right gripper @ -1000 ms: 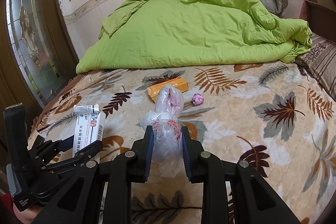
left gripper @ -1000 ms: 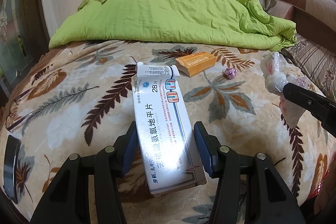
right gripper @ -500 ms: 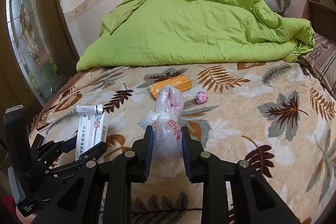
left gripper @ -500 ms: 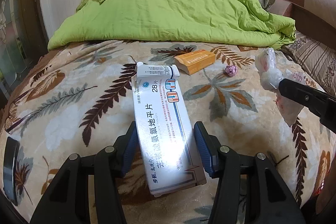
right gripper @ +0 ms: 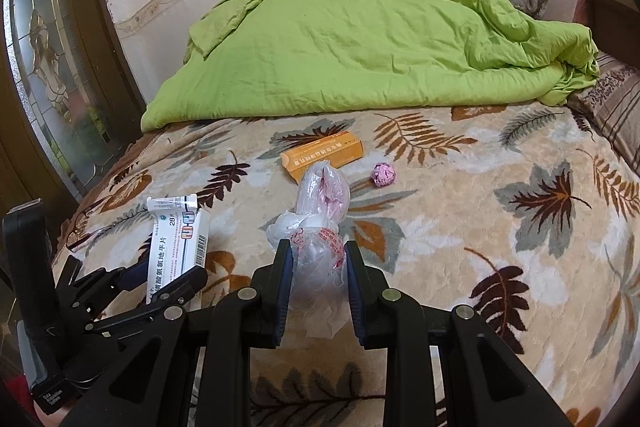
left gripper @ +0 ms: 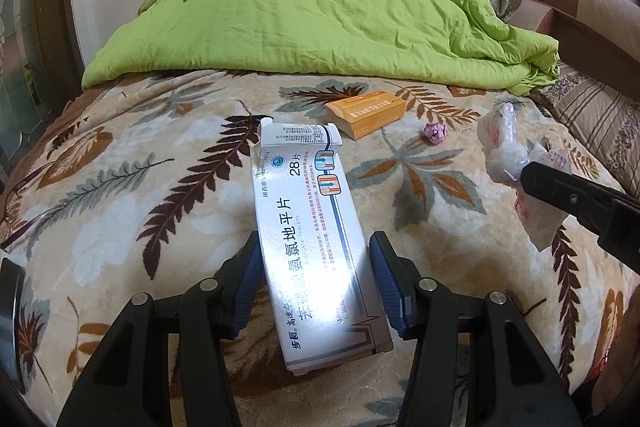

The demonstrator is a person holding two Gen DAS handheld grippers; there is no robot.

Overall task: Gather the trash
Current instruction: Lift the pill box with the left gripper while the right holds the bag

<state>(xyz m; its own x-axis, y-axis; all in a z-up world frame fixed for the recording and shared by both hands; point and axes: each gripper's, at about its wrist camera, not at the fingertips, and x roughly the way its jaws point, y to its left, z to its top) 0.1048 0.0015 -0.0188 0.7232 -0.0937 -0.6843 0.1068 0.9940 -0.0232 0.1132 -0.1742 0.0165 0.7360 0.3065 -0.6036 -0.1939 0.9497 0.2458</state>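
A long white cardboard pill box [left gripper: 316, 239] with blue writing sat between the blue-padded fingers [left gripper: 247, 279] of the left gripper [left gripper: 314, 283], which were closed against its two long sides, and its open flap end pointed out over the fuzzy leaf-print blanket [left gripper: 120, 219]. A crinkly clear plastic bag [right gripper: 320, 227] with pink bits inside was squeezed between the fingers [right gripper: 283, 291] of the right gripper [right gripper: 318, 291], which were close together around it. Farther off on the blanket lay a flat orange cardboard box [right gripper: 322, 155] and, just beside it, a small pink crumpled paper ball [right gripper: 384, 175], with a big green quilt [right gripper: 360, 35] heaped behind them.
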